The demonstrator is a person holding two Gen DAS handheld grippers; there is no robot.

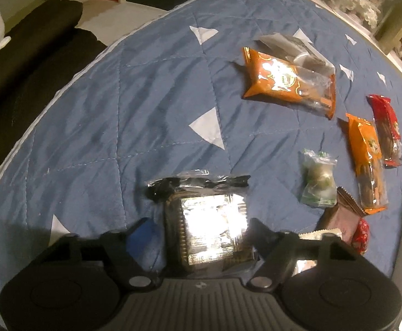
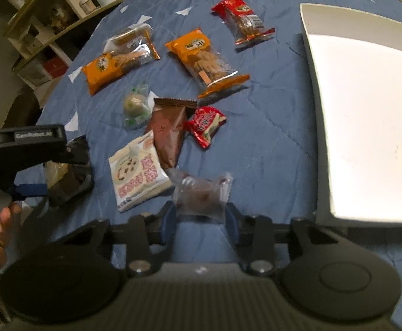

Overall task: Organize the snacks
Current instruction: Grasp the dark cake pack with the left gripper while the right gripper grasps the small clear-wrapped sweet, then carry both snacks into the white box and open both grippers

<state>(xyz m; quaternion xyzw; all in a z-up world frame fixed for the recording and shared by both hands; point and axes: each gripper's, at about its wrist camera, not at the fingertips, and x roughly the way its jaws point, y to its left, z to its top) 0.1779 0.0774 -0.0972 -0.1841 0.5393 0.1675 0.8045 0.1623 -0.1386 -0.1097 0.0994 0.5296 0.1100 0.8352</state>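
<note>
Snack sorting at an early stage, on a blue quilted cloth with white triangles. Left gripper: fingers spread wide around a clear-wrapped dark tray snack with a shiny label, apparently touching its sides; firm grip not confirmable. Right gripper: blue-padded fingers partly closed on either side of a small clear pouch with a brown sweet; contact likely, not certain. Large white shallow tray, the presumed destination, seen bare. Left loose on the cloth: two orange biscuit packs, red pack, green-trimmed sweet, brown sachet, small red wrapper, white cookie packet. Nothing yet sorted; nearly all remaining.
</note>
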